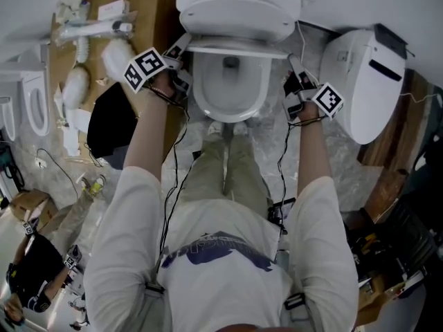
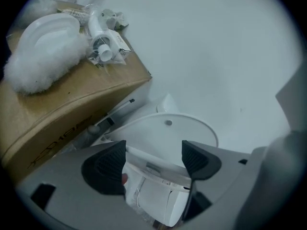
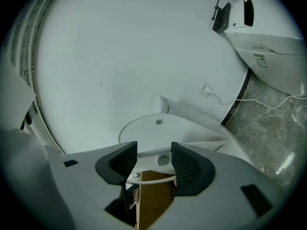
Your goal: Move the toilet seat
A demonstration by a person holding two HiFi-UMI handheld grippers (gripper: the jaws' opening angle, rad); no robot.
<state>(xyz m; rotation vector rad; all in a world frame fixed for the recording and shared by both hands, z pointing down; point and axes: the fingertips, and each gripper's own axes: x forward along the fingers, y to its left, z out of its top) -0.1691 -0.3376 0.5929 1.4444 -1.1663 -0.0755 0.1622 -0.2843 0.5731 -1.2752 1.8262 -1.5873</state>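
The white toilet seat [image 1: 239, 19] stands raised together with its lid, tilted back over the open bowl [image 1: 232, 92]. My left gripper [image 1: 180, 49] is at the seat's left corner. In the left gripper view the left gripper [image 2: 153, 159] has its jaws wide apart around the seat's edge [image 2: 163, 133], with no pad pressing on it. My right gripper [image 1: 291, 64] is at the seat's right corner. In the right gripper view the right gripper [image 3: 153, 162] has its jaws narrower, with the seat's edge [image 3: 156, 128] filling the gap between the pads.
A cardboard box [image 1: 142, 26] with plumbing parts stands left of the toilet, with a black bag [image 1: 111, 120] in front of it. A second toilet [image 1: 374, 81] stands at the right on the marble floor [image 3: 268, 128]. Another person [image 1: 31, 272] crouches at the lower left.
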